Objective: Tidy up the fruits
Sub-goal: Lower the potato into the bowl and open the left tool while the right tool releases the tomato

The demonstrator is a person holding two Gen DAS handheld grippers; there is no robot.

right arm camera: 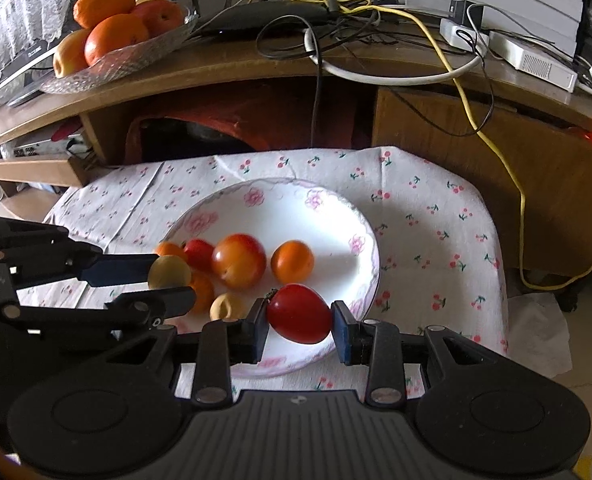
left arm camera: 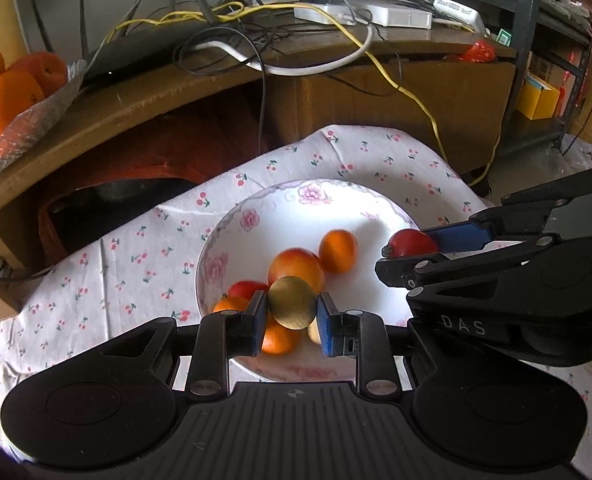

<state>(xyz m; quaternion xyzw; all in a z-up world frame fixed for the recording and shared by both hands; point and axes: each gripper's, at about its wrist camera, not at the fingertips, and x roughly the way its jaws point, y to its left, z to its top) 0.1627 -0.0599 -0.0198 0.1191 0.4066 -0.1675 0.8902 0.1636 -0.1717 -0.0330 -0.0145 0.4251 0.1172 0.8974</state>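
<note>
Left gripper (left arm camera: 291,312) clenches a round yellow fruit (left arm camera: 291,302); right gripper (right arm camera: 299,322) grasps a tomato (right arm camera: 299,313) — long axis across the fingers — above the plate (right arm camera: 279,208).

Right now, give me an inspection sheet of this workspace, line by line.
Surface: cherry-print cloth over a low table.
Job's things: floral plate holding oranges, a red-orange fruit and a small yellow fruit.
Clutter: glass dish of oranges and white boxes on the wooden desk behind.
Grippers: left gripper shut on a yellow fruit; right gripper shut on a red tomato; both over the plate.
Cables: yellow cable and a black and white tangle on the desk.
Surroundings: red cloth under the desk.
</note>
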